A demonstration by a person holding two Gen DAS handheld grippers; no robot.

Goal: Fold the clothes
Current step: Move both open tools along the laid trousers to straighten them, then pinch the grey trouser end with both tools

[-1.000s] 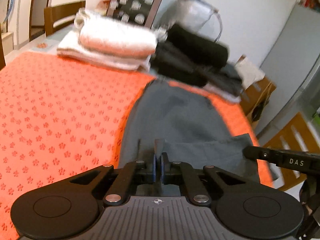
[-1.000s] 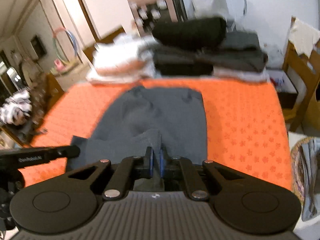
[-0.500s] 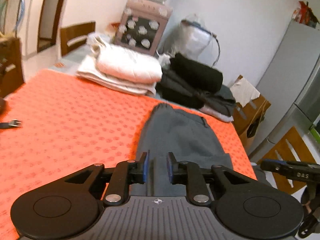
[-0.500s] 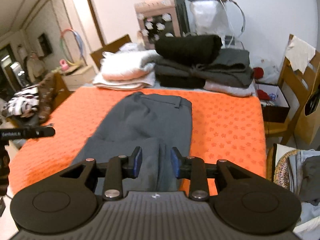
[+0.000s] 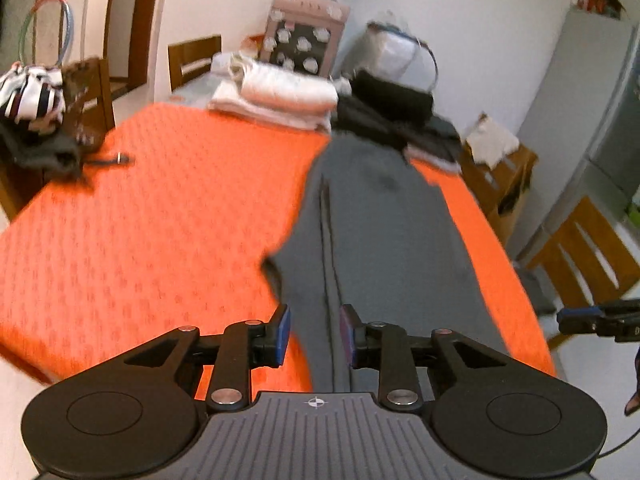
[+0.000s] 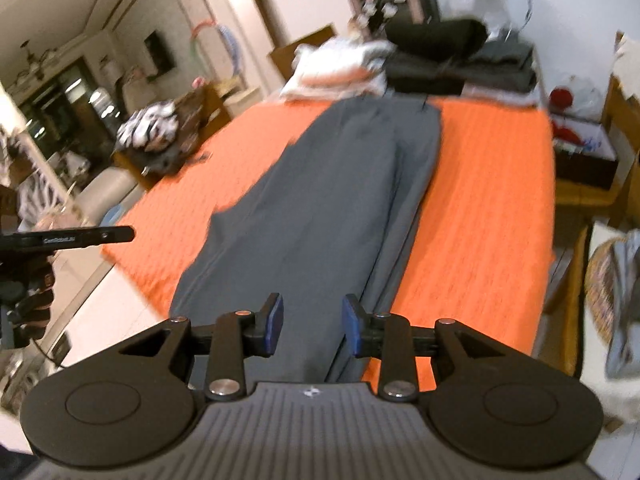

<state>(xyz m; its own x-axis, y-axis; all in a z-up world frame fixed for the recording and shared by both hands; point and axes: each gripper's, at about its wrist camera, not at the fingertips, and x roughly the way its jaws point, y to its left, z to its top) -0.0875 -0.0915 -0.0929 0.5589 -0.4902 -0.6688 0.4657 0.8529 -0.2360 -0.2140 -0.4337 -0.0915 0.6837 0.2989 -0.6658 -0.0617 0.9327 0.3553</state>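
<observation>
1. While both claws hang over the near table edge, left gripper [image 5: 313,334] has its jaws apart, having just opened further; grey trousers [image 5: 384,240] show between the pads w/o being pinched.
2. Right gripper [image 6: 312,329]: jaws apart too, nothing clamped, trousers [image 6: 340,200] below.
3. Trousers lie flat, lengthwise on the orange tablecloth [image 5: 140,220], waistband at the far end.
4. Far edge: white folded stack [image 5: 276,94] left, dark folded stack [image 5: 396,116] right, just beside each other.
</observation>
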